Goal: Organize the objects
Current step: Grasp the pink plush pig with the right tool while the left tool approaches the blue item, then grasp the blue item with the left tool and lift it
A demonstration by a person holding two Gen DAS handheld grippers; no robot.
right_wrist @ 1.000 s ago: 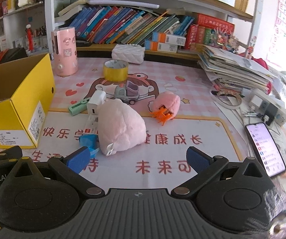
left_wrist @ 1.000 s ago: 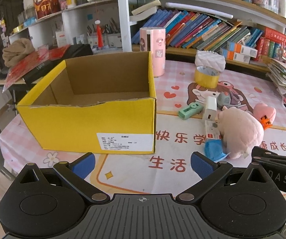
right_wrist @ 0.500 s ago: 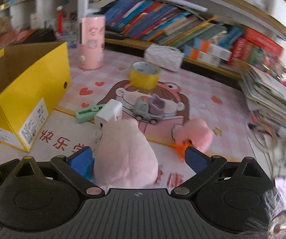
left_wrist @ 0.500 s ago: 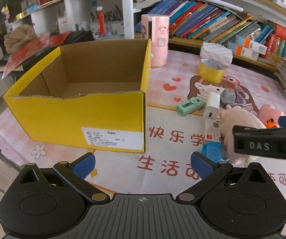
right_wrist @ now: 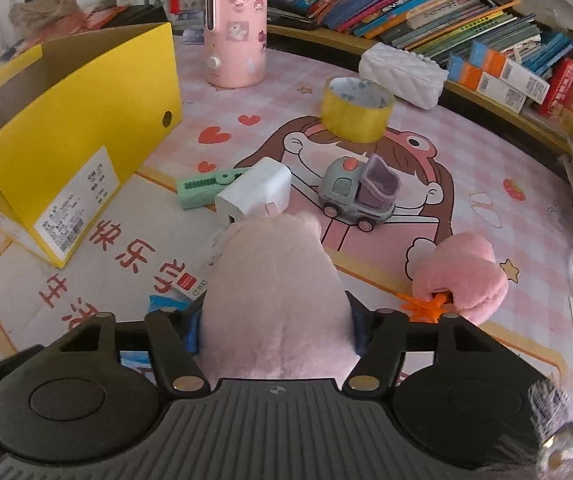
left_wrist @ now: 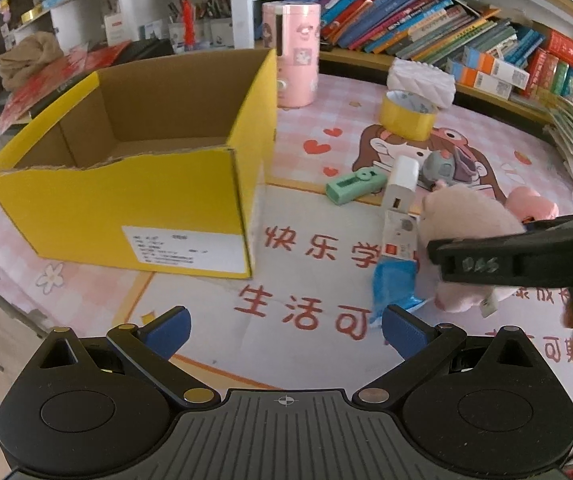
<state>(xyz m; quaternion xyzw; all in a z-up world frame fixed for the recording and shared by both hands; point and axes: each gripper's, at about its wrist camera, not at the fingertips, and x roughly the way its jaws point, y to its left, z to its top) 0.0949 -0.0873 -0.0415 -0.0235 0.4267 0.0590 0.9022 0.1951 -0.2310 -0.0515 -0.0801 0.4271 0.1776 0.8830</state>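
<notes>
My right gripper (right_wrist: 276, 330) is closing its jaws around a big pale pink plush toy (right_wrist: 278, 276), and the blue pads press into its sides. From the left wrist view, the right gripper's finger (left_wrist: 486, 264) crosses in front of the plush toy (left_wrist: 470, 216). My left gripper (left_wrist: 286, 328) hangs open over the mat with nothing between its fingers. An empty yellow cardboard box (left_wrist: 126, 200) stands to the left of the plush. A white charger (right_wrist: 254, 194), a green cutter (right_wrist: 202, 190), a toy truck (right_wrist: 356, 192) and a yellow tape roll (right_wrist: 356, 110) lie beyond it.
A smaller pink plush with orange feet (right_wrist: 462, 276) lies right of the gripper. A blue packet (left_wrist: 394, 284) and a card pack (left_wrist: 400, 236) sit by the big plush. A pink cylinder (right_wrist: 236, 24), a white quilted box (right_wrist: 402, 74) and book shelves (right_wrist: 426, 8) line the back.
My right gripper moved forward and down over the big pink plush and its jaws came in from wide open onto it. The left gripper drifted slightly and stayed open.
</notes>
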